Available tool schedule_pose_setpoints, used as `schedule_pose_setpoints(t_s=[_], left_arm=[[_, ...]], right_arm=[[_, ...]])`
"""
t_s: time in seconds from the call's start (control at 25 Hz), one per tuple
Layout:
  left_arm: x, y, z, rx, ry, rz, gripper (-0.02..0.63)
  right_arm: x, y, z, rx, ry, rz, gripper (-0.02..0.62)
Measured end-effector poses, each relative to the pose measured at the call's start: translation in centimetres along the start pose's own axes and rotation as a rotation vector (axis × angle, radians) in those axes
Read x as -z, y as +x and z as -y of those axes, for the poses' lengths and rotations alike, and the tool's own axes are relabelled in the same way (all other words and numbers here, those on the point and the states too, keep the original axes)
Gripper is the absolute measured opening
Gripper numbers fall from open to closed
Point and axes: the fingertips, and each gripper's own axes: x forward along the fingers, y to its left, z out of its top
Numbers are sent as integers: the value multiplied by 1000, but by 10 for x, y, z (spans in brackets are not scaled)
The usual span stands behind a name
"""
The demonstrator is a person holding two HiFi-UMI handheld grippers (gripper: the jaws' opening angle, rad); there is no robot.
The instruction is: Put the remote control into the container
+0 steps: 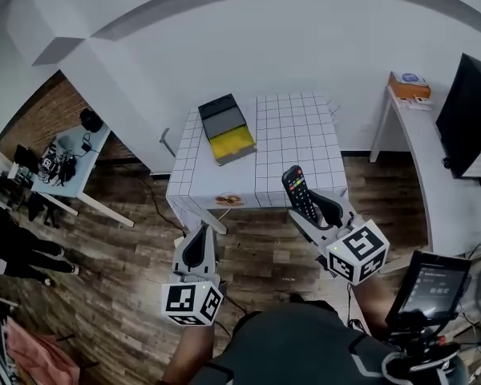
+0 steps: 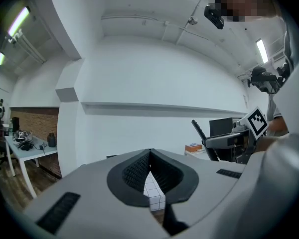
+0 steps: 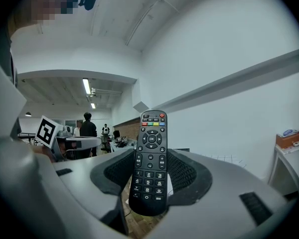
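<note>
Within right hand-held gripper — one remote control; beyond, one container

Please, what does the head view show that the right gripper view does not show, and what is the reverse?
Only the head view: the container, seen from above with its yellow part, on the checked table; also a small screen at the person's right side.
Only the right gripper view: the ceiling lights and the number keys of the remote, clear enough to read.
Both: the remote standing between the jaws of the right tool, which are closed on it, and the left tool.
</note>
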Motion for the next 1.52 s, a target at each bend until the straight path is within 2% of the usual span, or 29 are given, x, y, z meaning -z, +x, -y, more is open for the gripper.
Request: schedule_pose_setpoints(t_s=[0.32,0.68,1.04,1.52], left_arm=[[8,31,-29,-51,6,-35,9],[14,79,-103,-49,-19,-13,9],[-9,118,-183,-17,-22,38,9],[-2,157,-255,49,-87,38,9]], right_arm=[[3,53,29,-30,12,-11,213],[-1,141,36,-20,-23,-42,213],[-19,226,30,11,-51,-46,213],[-24,300,20,56,-72,-92,213]])
